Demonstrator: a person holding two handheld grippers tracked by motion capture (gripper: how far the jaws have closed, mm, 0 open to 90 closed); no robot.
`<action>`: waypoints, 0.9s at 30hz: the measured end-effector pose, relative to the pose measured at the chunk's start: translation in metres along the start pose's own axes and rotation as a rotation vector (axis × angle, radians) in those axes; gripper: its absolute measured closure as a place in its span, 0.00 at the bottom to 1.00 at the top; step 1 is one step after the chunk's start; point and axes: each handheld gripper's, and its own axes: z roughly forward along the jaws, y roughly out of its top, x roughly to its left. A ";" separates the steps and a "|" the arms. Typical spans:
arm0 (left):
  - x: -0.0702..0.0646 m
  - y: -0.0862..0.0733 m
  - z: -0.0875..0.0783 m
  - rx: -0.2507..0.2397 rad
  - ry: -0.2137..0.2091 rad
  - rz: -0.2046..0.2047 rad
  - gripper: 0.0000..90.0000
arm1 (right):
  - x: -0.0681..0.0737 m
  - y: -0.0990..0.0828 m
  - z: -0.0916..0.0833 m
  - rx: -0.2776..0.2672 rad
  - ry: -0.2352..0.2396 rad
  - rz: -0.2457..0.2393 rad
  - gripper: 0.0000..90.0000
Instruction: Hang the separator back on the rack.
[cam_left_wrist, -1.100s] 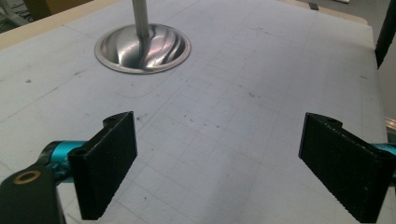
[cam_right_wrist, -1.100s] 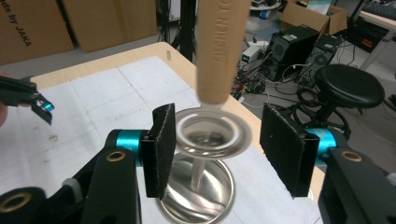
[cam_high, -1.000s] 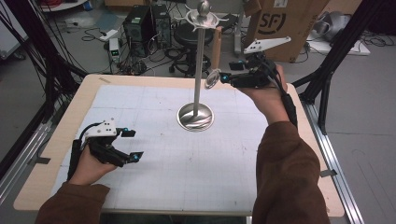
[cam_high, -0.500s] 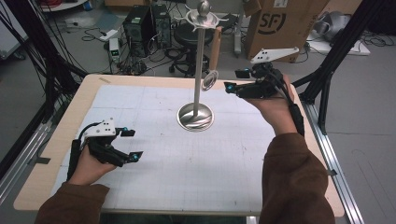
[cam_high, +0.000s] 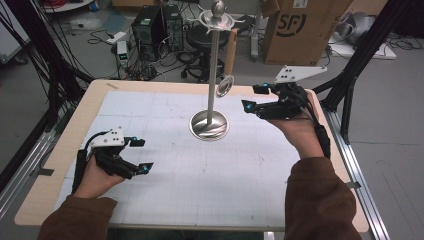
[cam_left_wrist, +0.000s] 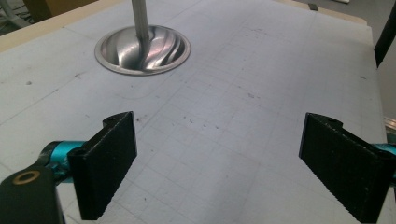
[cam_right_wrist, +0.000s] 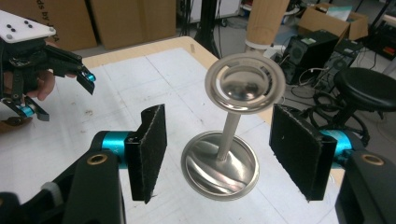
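A metal stand rises from a round base (cam_high: 209, 125) (cam_left_wrist: 142, 49) (cam_right_wrist: 219, 170) at the middle of the table. Its thin pole (cam_high: 214, 70) ends in a hooked top (cam_high: 218, 17). A small round metal dish (cam_high: 225, 86) (cam_right_wrist: 245, 83) sits partway up the pole, tilted. My right gripper (cam_high: 253, 97) (cam_right_wrist: 229, 154) hovers just right of the dish and apart from it. Its jaws have just been opening and nothing is between them. My left gripper (cam_high: 144, 154) (cam_left_wrist: 219, 158) rests low at the table's front left, open and empty.
A white gridded mat (cam_high: 200, 180) covers the wooden table (cam_high: 95, 100). Behind the table stand a cardboard box (cam_high: 295, 25), computer cases (cam_high: 150, 25), a black stool (cam_high: 200, 37) and cables. A black frame post (cam_high: 350, 85) stands at the right edge.
My right gripper has drawn back to the right, away from the dish, with its jaws wider apart. The dish stays on the pole. The left gripper has not moved.
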 end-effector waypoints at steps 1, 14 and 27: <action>0.000 0.000 0.000 -0.002 -0.002 -0.001 0.13 | 0.001 -0.002 -0.001 -0.008 0.003 0.007 0.39; 0.000 0.001 -0.002 -0.014 -0.007 0.003 0.13 | 0.011 -0.040 -0.006 -0.027 0.029 0.020 0.38; 0.000 0.000 -0.003 -0.018 -0.011 0.000 0.13 | 0.019 -0.079 0.001 -0.015 0.017 0.049 0.36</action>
